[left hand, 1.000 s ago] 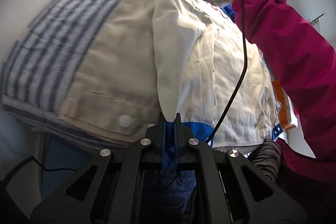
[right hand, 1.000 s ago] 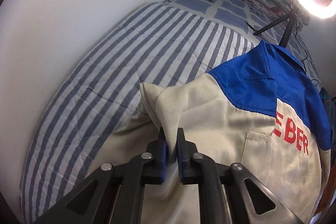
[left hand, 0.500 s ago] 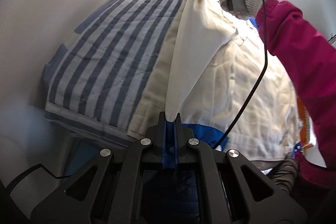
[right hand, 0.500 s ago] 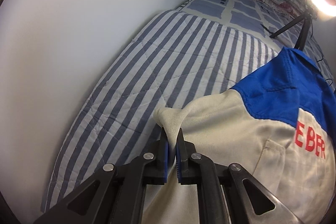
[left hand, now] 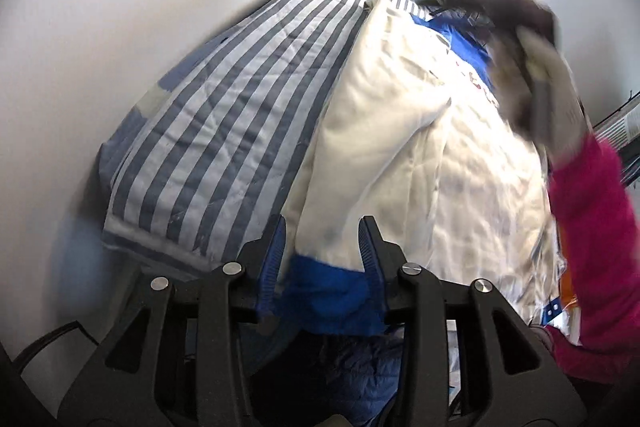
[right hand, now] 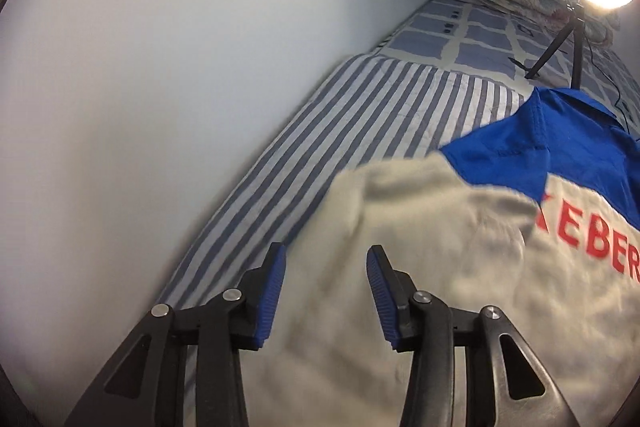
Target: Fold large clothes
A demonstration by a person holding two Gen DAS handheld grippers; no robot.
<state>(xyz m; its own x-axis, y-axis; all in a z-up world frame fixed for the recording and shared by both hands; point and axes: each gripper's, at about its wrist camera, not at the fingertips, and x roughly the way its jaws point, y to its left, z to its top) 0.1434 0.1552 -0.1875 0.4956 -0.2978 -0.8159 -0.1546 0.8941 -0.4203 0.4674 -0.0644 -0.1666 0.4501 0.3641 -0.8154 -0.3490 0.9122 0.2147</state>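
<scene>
Both black claws with blue pads spread wide: left claw (left hand: 322,247) over the cream-and-blue work jacket's (left hand: 400,155) hem, right claw (right hand: 326,277) above its shoulder on the striped bed (right hand: 360,115).

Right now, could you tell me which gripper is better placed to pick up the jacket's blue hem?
Left. The left gripper is open with the jacket's blue hem right between its fingers, while the right gripper is open over the chest.
</scene>
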